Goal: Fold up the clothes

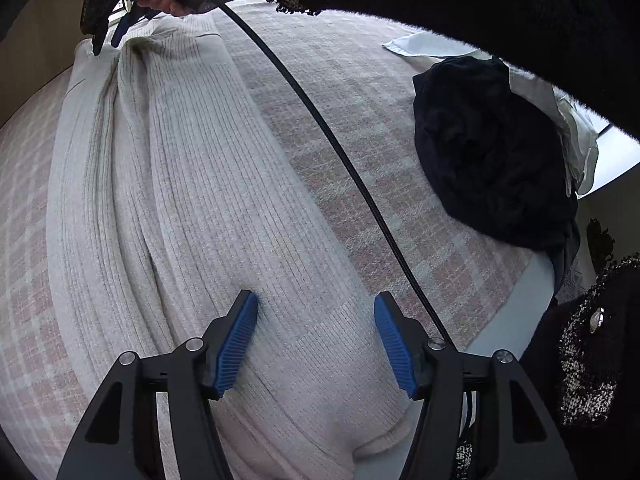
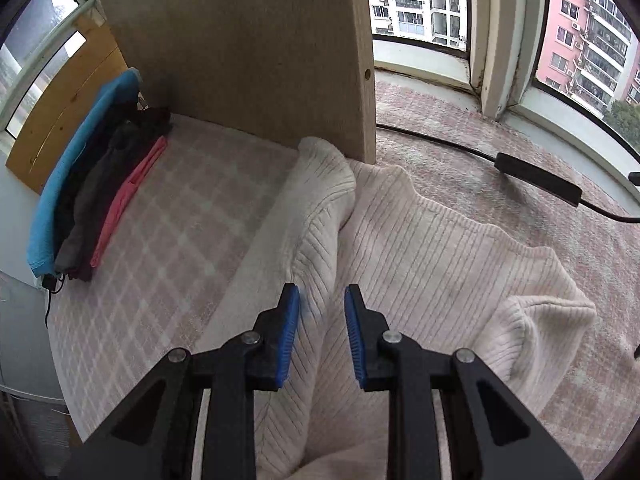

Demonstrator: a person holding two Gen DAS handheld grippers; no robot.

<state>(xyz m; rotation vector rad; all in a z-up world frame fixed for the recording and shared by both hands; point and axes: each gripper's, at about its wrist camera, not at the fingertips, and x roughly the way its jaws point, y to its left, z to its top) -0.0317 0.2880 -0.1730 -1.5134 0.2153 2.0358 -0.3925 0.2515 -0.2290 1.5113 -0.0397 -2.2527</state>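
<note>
A cream ribbed knit sweater [image 1: 192, 184] lies stretched out on a pink-and-white checked bed cover [image 1: 360, 120]. My left gripper [image 1: 316, 336] is open, its blue pads wide apart just over the sweater's near end, holding nothing. In the right wrist view the same sweater [image 2: 420, 248] shows a raised fold running toward a wooden board. My right gripper [image 2: 322, 328] is open with a narrow gap between its blue pads, right over that fold, and grips nothing. The right gripper also shows in the left wrist view [image 1: 108, 20] at the sweater's far end.
A dark crumpled garment [image 1: 488, 152] lies on white clothing [image 1: 560, 104] at the right. A black cable [image 1: 320, 128] crosses the bed. A stack of folded clothes [image 2: 92, 184], blue, dark and pink, stands at the left. An upright wooden board [image 2: 256, 48], windows and a black cable box [image 2: 536, 180] are beyond.
</note>
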